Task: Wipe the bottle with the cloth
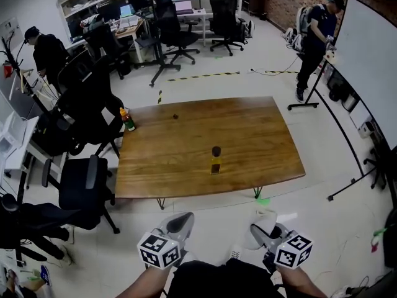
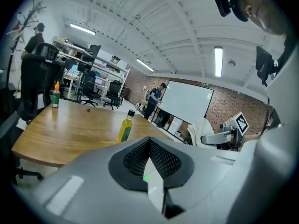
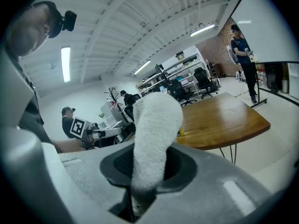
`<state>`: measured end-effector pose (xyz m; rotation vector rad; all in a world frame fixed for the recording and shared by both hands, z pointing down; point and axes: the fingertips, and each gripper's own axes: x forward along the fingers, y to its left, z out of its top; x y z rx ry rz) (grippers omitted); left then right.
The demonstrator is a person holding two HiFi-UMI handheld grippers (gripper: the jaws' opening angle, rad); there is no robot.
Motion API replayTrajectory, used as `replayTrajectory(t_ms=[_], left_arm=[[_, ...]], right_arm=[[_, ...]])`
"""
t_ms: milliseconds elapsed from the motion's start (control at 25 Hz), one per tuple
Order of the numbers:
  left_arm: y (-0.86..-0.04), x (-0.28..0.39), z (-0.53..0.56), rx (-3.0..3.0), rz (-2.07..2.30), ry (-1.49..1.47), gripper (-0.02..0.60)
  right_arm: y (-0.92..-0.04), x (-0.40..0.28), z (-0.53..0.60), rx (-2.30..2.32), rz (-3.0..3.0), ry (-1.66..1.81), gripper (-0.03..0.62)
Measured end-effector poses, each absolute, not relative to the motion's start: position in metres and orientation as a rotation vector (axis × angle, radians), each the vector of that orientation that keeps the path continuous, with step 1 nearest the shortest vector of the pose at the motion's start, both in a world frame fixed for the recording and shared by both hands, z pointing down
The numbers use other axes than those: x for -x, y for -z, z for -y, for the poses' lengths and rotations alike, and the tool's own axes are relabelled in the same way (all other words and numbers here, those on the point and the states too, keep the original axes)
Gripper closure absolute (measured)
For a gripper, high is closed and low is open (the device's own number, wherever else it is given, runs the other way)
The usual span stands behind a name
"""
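**A:** Where is the bottle to be found?

**B:** The bottle (image 1: 215,161) is seen upright on the wooden table (image 1: 186,135), near the table's front edge. A dark cap is carried above yellow liquid.

**A:** How is it placed relative to the grippers?

**B:** It is set well apart from both. The left gripper (image 1: 183,219) and the right gripper (image 1: 260,231) are held over the floor, short of the table's near edge. The bottle is found ahead of them, roughly between their two lines. In the left gripper view it is seen beyond the jaw tips, slightly to their left.

**A:** And the cloth?

**B:** The white cloth (image 3: 154,134) is clamped between the right gripper's jaws and stands up out of them as a thick roll. The bottle is not touched by it.

**A:** What is held by the left gripper?

**B:** Nothing. Its jaws are pressed together with nothing between them.

**A:** What else is seen farther out?

**B:** An orange-capped bottle (image 1: 127,120) is stood at the table's far left corner, and a small dark object (image 1: 175,116) lies farther back on the top. Office chairs (image 1: 84,185) are gathered at the left, and a whiteboard (image 1: 372,61) stands at the right.
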<state>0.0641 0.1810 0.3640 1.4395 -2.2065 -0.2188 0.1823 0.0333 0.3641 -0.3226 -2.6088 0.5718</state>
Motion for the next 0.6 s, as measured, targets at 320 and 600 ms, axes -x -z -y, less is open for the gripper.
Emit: replayTrajectory(t_ms=[320,600], left_arm=[[-0.357,-0.068,-0.179,-1.482,2.203,0.214,0.565],[-0.355,-0.077,-0.187,-1.492,2.198,0.179,0.565]], right_arm=[[-0.362,-0.194,-0.033,0.273,2.628,-0.563,0.523],[-0.36,-0.194,-0.034,0.277,2.627,-0.568,0.523]])
